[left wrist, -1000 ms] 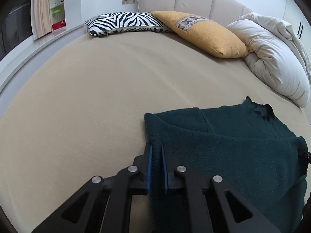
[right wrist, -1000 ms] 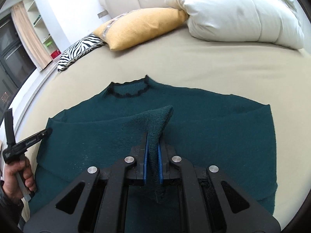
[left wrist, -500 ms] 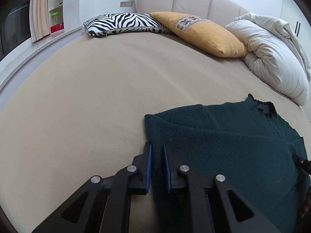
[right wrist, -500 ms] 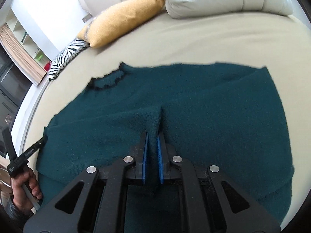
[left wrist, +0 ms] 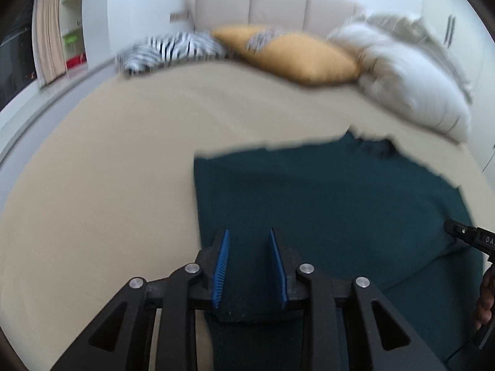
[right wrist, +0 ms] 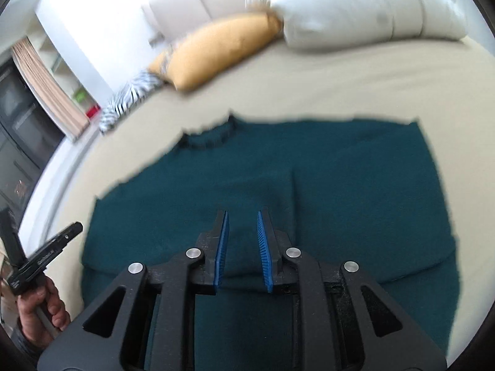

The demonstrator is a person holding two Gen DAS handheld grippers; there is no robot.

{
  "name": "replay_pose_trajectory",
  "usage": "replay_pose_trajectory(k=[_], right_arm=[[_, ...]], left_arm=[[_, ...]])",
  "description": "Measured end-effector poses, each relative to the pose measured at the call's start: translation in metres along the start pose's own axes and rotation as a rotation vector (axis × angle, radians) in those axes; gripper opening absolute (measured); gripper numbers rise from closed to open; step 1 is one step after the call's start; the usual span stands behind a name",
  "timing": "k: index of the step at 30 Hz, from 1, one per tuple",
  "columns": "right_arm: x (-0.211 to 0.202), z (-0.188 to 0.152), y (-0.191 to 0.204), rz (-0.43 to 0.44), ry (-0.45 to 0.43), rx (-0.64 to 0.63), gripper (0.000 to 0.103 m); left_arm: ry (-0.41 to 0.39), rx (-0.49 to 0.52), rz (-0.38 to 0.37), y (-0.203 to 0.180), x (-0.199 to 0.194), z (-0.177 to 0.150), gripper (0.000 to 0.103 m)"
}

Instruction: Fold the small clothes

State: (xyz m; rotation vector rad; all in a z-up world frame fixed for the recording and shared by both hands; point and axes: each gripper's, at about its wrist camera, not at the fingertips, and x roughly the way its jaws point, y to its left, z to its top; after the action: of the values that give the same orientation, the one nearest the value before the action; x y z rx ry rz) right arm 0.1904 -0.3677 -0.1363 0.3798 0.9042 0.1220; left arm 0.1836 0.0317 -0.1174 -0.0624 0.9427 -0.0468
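Note:
A dark teal knit sweater [right wrist: 340,185] lies flat on the beige bed [left wrist: 108,170], its dark-trimmed collar [right wrist: 210,137] towards the pillows. My left gripper [left wrist: 249,232] hangs over the sweater's left edge [left wrist: 198,204]. Its jaws are opening, and slack cloth lies between the blue pads [left wrist: 221,262] without being pressed. My right gripper [right wrist: 243,213] is over the sweater's middle, beside a folded-in edge [right wrist: 292,191]. Its jaws are opening too, with cloth under the gap and nothing pinched. Each view catches the other gripper at its border, the right gripper [left wrist: 467,238] and the left gripper [right wrist: 46,253], which a hand [right wrist: 40,306] holds.
At the head of the bed lie a zebra-striped pillow [left wrist: 173,49], a mustard cushion [left wrist: 297,58] and a bunched white duvet [left wrist: 408,86], against a padded headboard [left wrist: 278,3]. A curtain [left wrist: 46,40] and shelves stand beyond the bed's left edge.
Both grippers have gone from shut on folds of the sweater to open. The fold that the right one held up has come down, and the sweater lies flat.

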Motion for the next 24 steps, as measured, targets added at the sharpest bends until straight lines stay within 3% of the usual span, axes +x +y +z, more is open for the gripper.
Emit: replay_pose_trajectory(k=[1,4,7,8,10,11,13,14,15,18,24], right_arm=[[0.022,-0.007,-0.01,-0.013,0.077,0.032,0.018],[0.022,-0.016,-0.021,0.059,0.036,0.039,0.017],[0.0,-0.016,-0.02,0.03,0.04,0.066,0.019],[-0.013,-0.017,-0.02,-0.003,0.032,0.074,0.021],[-0.046,-0.022,-0.02,0.015,-0.01,0.081,0.021],[-0.059,-0.027,-0.019,0.021,-0.025,0.082,0.025],[-0.087,-0.041,-0.019,0.023,-0.046,0.074,0.044],[-0.103,-0.052,-0.019,0.022,-0.066,0.068,0.059],[-0.118,-0.061,-0.021,0.018,-0.086,0.066,0.065],[-0.158,-0.099,-0.029,0.022,-0.098,0.06,0.065],[-0.204,-0.174,-0.073,0.039,-0.034,0.155,0.065]], left_arm=[[0.006,0.006,-0.007,0.003,0.012,-0.003,0.032],[0.002,0.012,-0.018,0.003,0.007,0.004,0.032],[0.005,-0.032,-0.055,0.015,-0.008,0.005,0.032],[0.001,-0.048,-0.053,0.018,-0.014,0.002,0.034],[-0.008,-0.079,-0.037,0.031,-0.036,-0.008,0.049],[-0.019,-0.088,-0.041,0.037,-0.046,-0.015,0.05],[-0.027,-0.077,-0.034,0.046,-0.069,-0.027,0.056],[-0.026,-0.083,-0.043,0.053,-0.084,-0.038,0.057],[-0.021,-0.092,-0.062,0.057,-0.094,-0.046,0.061],[0.013,-0.1,-0.138,0.064,-0.128,-0.083,0.067],[0.151,-0.134,-0.268,0.061,-0.158,-0.165,0.068]])
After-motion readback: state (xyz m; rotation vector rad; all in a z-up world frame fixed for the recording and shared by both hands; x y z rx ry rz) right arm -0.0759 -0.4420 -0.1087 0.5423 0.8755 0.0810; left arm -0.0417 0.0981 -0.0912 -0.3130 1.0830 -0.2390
